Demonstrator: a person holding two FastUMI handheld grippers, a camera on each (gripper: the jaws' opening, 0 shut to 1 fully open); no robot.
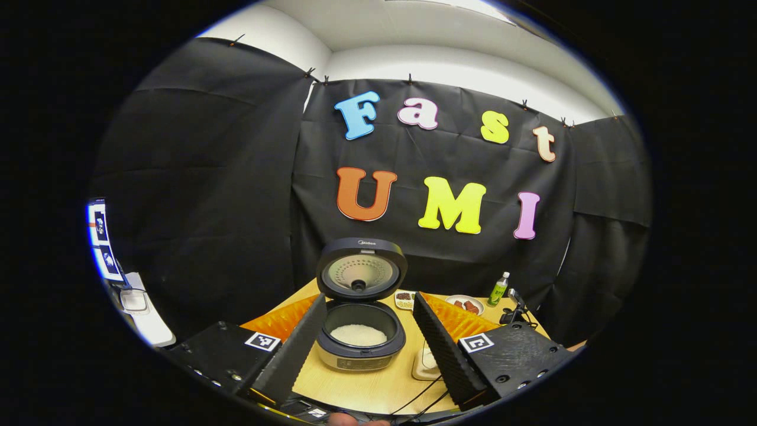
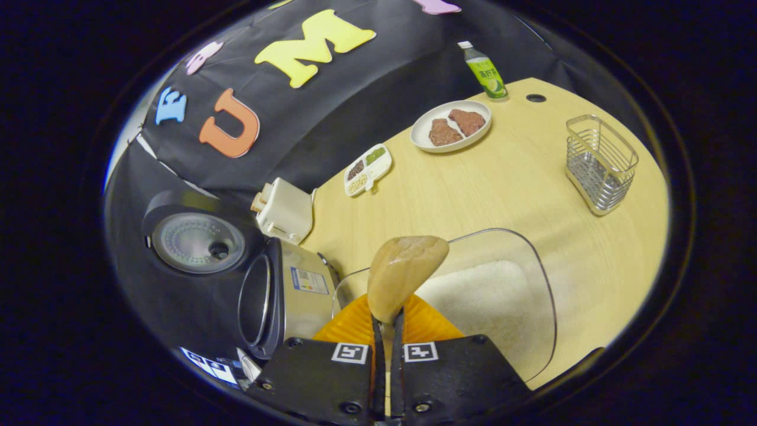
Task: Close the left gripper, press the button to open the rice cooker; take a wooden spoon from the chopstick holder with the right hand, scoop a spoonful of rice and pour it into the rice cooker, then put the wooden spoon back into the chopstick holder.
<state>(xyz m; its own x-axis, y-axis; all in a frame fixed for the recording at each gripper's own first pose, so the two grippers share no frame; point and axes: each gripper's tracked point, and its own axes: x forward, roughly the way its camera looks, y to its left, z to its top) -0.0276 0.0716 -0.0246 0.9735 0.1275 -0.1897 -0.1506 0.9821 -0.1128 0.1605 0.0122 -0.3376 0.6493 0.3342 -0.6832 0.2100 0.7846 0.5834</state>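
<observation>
The rice cooker (image 1: 359,343) stands open on the wooden table, its lid (image 1: 361,273) raised and white rice in the pot (image 1: 359,335). My left gripper (image 1: 368,297) is open, one finger on each side of the cooker and nearer than it. In the right gripper view my right gripper (image 2: 387,331) is shut on the handle of the wooden spoon (image 2: 407,273); no rice shows on the spoon's bowl, which hangs above a clear rice container (image 2: 491,302). The open rice cooker (image 2: 290,296) lies just to the left. The wire chopstick holder (image 2: 600,163) stands at the far right.
A plate of meat (image 2: 452,125), a green bottle (image 2: 485,71), a divided grain dish (image 2: 368,168) and a white box (image 2: 285,211) sit toward the table's back. Cables (image 1: 423,402) trail off the front edge beside a white object (image 1: 424,361).
</observation>
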